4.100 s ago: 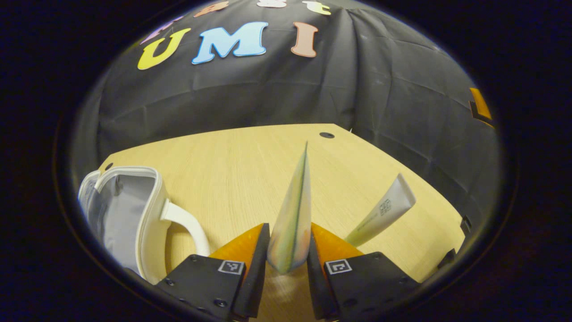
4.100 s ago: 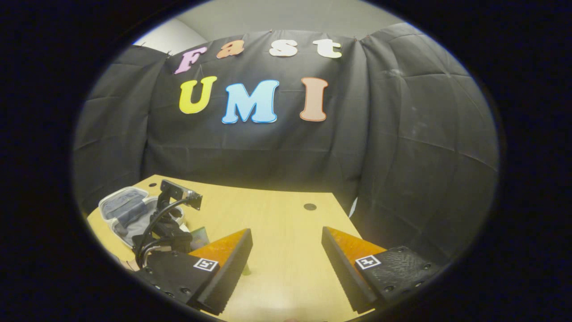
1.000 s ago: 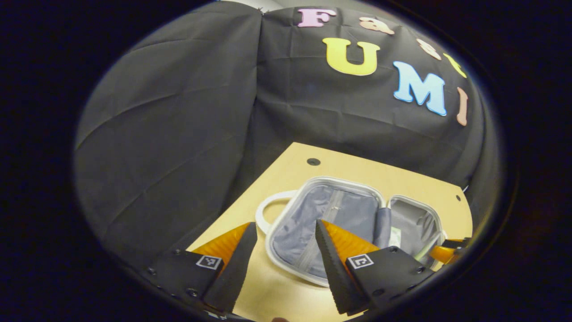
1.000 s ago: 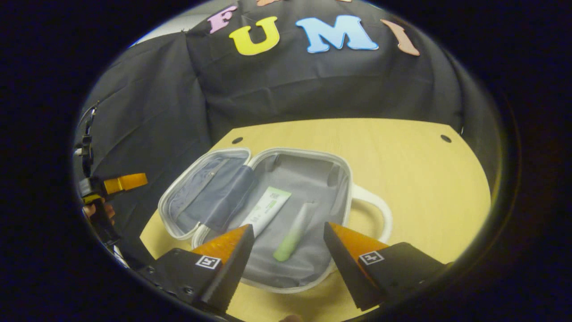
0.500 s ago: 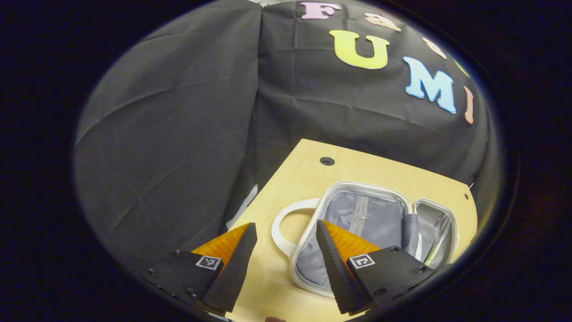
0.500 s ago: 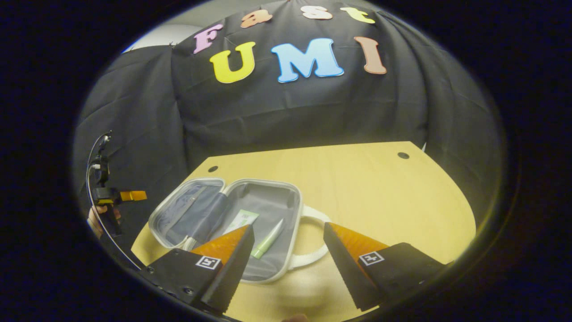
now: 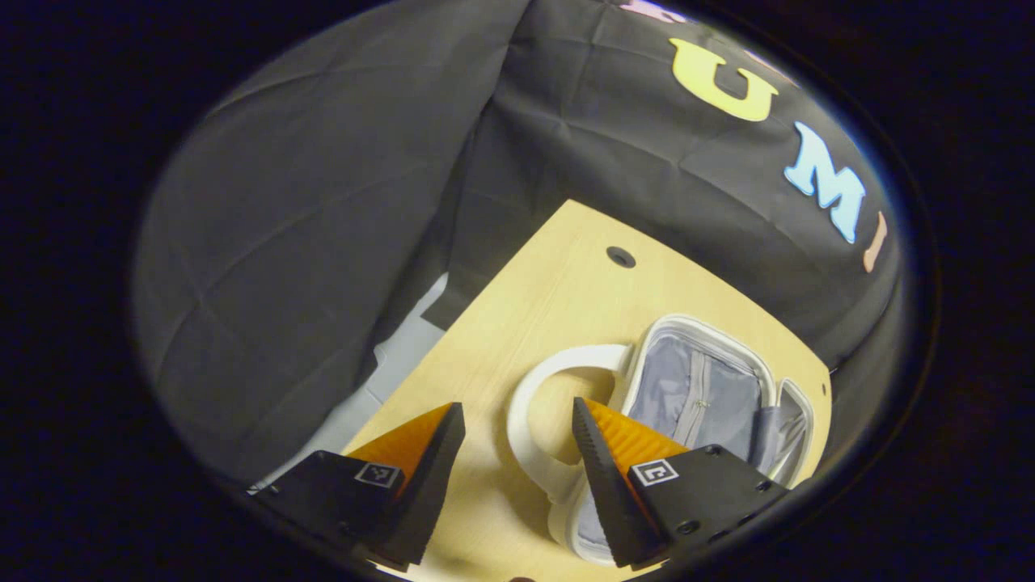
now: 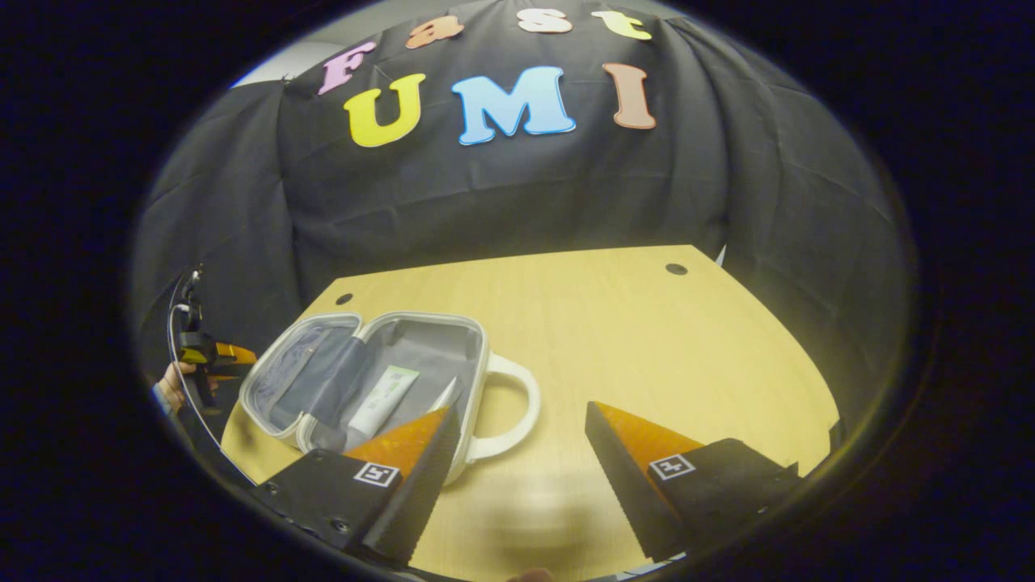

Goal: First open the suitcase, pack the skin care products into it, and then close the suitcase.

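The white suitcase (image 8: 364, 384) lies open near the wooden table's (image 8: 647, 347) left edge, tubes (image 8: 382, 400) inside. Both the left gripper (image 7: 517, 453) and right gripper (image 8: 517, 461) gape empty; bare tabletop spreads rightward.

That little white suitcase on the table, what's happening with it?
A person is packing the small white suitcase using a gripper in each hand. It lies open flat on the wooden table, and two skin care tubes, one of them a white and green tube, already lie inside. Both grippers are open and hold nothing. The left gripper hovers over the handle on the suitcase's lid side. The right gripper hovers beside the other handle. The suitcase is not yet closed.
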